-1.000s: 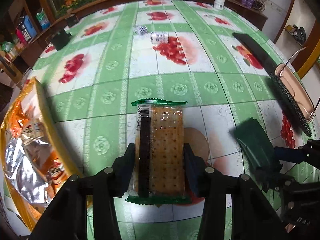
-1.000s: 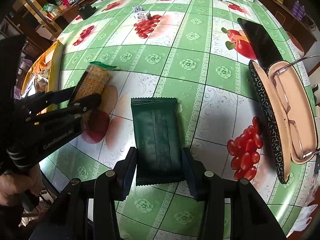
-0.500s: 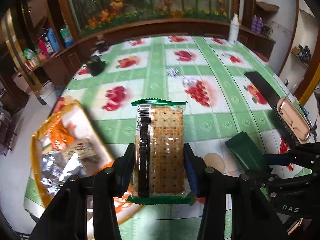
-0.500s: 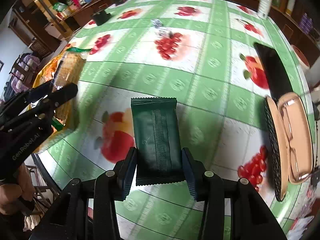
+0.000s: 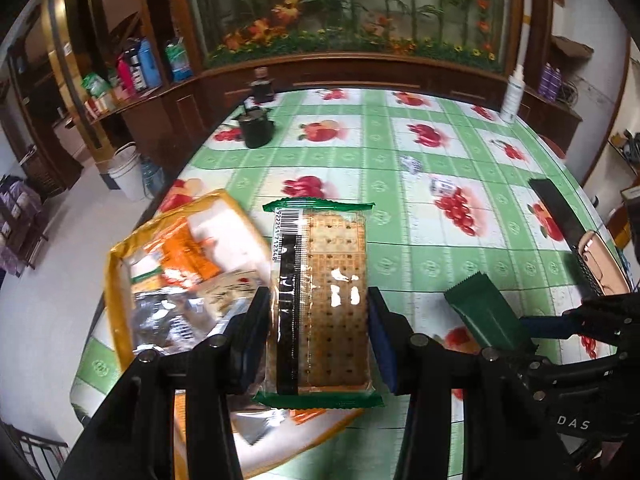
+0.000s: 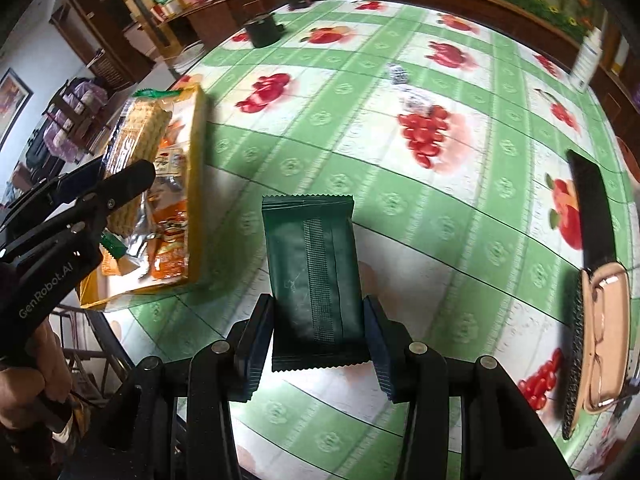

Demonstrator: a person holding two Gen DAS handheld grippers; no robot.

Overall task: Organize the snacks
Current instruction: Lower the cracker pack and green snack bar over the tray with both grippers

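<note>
Currently: yellow snack box (image 5: 116,300) at table edge, collection point. Left gripper (image 5: 318,334) pinching cracker pack (image 5: 320,300) by long sides, above box for drop-in. Right gripper (image 6: 319,330) clamping dark green packet (image 6: 312,268), airborne, likely next.

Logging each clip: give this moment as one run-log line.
left tongs: shut on cracker pack, above yellow snack box | right tongs: shut on green packet, above table

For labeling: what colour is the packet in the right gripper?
Plain dark green packet, clearest in the right wrist view, clamped in the right gripper.
</note>
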